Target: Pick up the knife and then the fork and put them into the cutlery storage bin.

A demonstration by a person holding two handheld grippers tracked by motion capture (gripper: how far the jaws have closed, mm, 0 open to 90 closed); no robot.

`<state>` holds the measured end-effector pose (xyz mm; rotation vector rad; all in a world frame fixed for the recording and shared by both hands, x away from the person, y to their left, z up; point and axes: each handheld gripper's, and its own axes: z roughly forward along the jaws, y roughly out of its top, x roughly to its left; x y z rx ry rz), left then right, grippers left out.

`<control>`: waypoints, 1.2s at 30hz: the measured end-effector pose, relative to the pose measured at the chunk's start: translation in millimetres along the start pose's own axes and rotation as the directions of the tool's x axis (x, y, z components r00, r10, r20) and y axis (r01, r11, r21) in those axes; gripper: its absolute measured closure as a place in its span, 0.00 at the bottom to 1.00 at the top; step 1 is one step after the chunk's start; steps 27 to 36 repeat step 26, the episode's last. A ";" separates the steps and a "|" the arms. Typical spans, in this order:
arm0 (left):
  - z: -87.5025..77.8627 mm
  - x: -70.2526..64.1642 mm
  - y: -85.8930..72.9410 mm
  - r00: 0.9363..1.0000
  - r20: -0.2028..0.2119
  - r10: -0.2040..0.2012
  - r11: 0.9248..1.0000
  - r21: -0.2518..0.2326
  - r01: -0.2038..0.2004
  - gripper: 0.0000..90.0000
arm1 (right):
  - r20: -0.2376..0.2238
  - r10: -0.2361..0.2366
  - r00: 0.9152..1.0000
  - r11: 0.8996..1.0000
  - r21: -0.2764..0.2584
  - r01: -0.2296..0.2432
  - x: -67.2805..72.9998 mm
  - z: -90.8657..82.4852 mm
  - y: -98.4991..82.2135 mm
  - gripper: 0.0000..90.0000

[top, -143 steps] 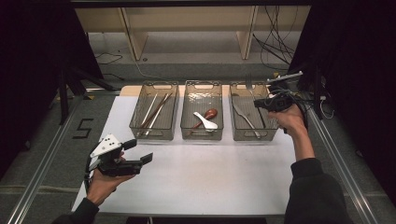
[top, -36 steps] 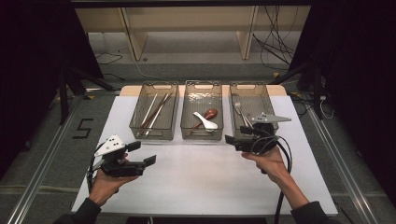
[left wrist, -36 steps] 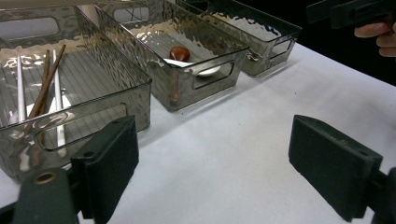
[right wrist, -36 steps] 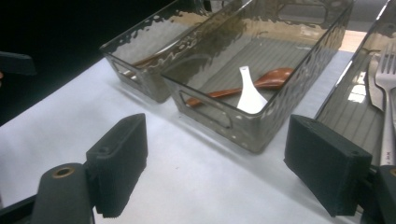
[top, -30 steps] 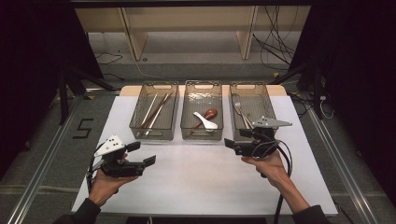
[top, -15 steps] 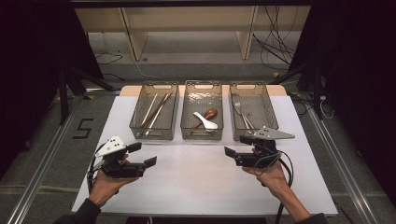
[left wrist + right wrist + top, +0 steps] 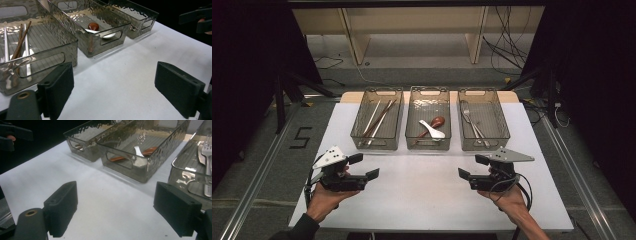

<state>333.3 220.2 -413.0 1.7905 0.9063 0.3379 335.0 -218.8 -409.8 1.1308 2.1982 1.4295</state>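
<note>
Hovering spread and empty, both tongs (image 7: 362,167) (image 7: 471,167) face 3 bins (image 7: 428,142) ahead; right tongs sit nearer the forks (image 7: 473,125), lying lengthwise away.

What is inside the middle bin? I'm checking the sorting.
The middle bin holds a white spoon and a brown spoon. The white one lies across the brown one's handle, covering part of it.

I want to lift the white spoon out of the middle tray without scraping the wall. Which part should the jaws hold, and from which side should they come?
Grip the white spoon by its handle, probably coming straight down from above. The middle tray has tall walls, so a sideways approach is blocked. The handle is narrow and suits the jaws; the bowl is wide and lies touching the brown spoon. The right gripper, jaws open, is near.
</note>
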 end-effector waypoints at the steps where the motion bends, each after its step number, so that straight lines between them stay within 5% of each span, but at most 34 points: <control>1: -0.1 0.1 0.0 1.000 0.001 -0.002 1.000 0.000 0.002 0.17 | 0.000 0.004 1.000 1.000 -0.002 -0.004 -0.1 -1.1 -0.4 0.22; 36: 0.7 0.0 0.3 1.000 -0.002 0.003 1.000 -0.001 -0.003 0.17 | 0.014 0.009 1.000 1.000 0.002 -0.009 -2.8 -1.4 -1.9 0.22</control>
